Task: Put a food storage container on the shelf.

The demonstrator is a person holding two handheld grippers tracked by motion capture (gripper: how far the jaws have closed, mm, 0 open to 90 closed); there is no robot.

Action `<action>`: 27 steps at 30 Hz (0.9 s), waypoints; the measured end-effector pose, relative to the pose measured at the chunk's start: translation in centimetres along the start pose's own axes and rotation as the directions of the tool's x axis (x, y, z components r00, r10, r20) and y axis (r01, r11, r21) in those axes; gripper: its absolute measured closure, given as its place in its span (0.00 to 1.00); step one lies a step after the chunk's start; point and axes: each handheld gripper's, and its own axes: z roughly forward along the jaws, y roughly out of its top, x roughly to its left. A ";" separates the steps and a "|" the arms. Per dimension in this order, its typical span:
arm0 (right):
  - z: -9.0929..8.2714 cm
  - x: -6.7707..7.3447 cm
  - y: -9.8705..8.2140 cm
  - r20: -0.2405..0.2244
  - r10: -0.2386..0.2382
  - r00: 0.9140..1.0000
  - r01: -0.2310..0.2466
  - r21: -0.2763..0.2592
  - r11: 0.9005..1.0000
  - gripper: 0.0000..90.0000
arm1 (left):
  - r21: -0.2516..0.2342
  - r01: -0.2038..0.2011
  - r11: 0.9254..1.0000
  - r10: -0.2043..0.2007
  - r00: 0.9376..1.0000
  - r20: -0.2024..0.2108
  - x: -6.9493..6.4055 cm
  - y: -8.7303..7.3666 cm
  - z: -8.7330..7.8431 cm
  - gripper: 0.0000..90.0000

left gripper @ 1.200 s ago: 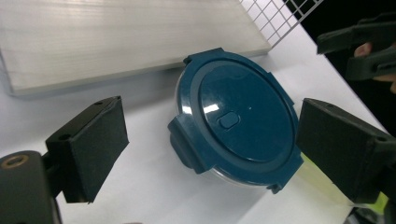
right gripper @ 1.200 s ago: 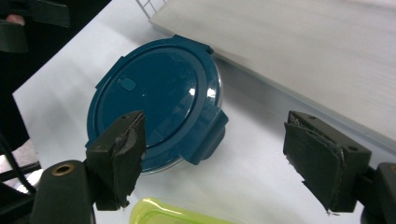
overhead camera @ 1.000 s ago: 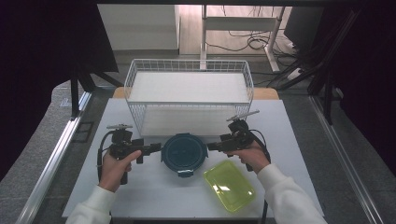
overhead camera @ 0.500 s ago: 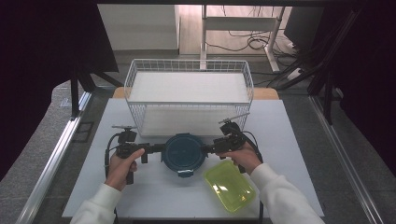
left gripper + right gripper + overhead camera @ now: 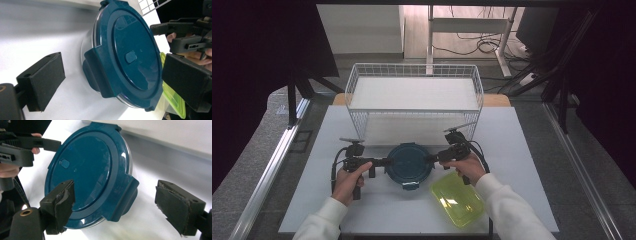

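High view, both grippers flank round container, left gripper and right gripper views reveal jaws apart, seemingly untouching.

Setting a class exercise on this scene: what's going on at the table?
A person holds the left gripper and right gripper at opposite sides of a round clear container with a dark teal plastic lid. Both are open, each straddling a lid latch. A yellow-green rectangular plastic lid lies alongside; a white wire basket stands behind.

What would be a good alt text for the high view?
A person's two hand-held grippers, left and right, flank a round dark-blue lidded container on a white table. A yellow-green lid lies nearby, and a white wire basket stands behind.
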 end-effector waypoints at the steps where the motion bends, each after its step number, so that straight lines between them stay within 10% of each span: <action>1: 0.2 -0.2 -0.1 -0.006 0.011 1.000 -0.011 0.006 1.000 0.18 | 0.005 0.001 1.000 -0.001 1.000 0.001 0.1 -0.1 0.2 0.05; 27: 2.6 -0.8 0.0 -0.065 0.097 0.993 -0.092 0.078 0.993 0.18 | 0.061 0.072 0.996 -0.075 0.996 0.055 0.8 -0.7 2.3 0.11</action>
